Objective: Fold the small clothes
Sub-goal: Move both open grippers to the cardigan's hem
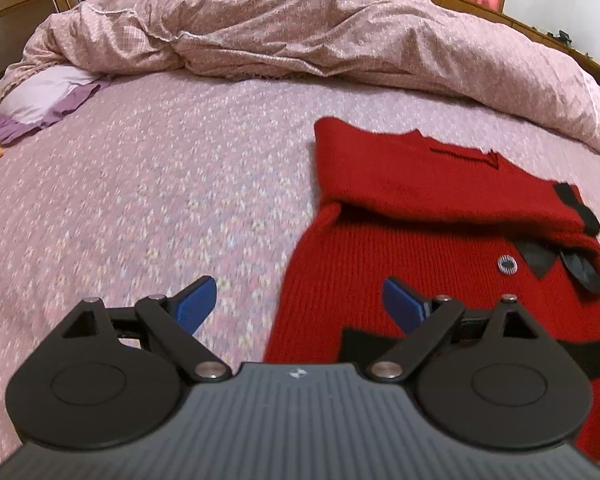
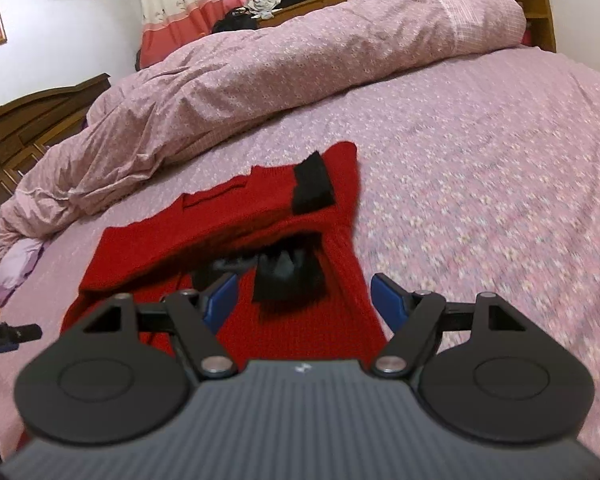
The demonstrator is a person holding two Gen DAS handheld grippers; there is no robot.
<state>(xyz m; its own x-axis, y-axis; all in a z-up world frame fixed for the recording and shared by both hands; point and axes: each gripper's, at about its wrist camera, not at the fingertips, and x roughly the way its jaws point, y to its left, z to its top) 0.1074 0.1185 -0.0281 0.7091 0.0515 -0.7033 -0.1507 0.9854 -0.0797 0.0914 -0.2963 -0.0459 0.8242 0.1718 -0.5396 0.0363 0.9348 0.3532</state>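
A ribbed red knit sweater point(image 1: 440, 216) with black patches lies partly folded on the pink floral bed sheet point(image 1: 160, 184), lower right in the left view. Left gripper point(image 1: 300, 304) and right gripper point(image 2: 304, 300) fingers stand wide apart, empty. A rumpled pink quilt point(image 2: 280, 64) lies behind.

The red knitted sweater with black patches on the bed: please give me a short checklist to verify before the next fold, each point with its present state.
1. Left gripper open and holding nothing: ok, its blue pads stand wide apart over the sheet and the sweater's edge.
2. Right gripper open and holding nothing: ok, no cloth is pinched.
3. Red knitted sweater with black patches lies on the pink flowered bed sheet: ok.
4. One fold already laid: ok, the upper part is turned over the body.
5. Bunched pink quilt apart from the sweater: ok.
6. Fold edges even: cannot tell, the pictures are blurred.
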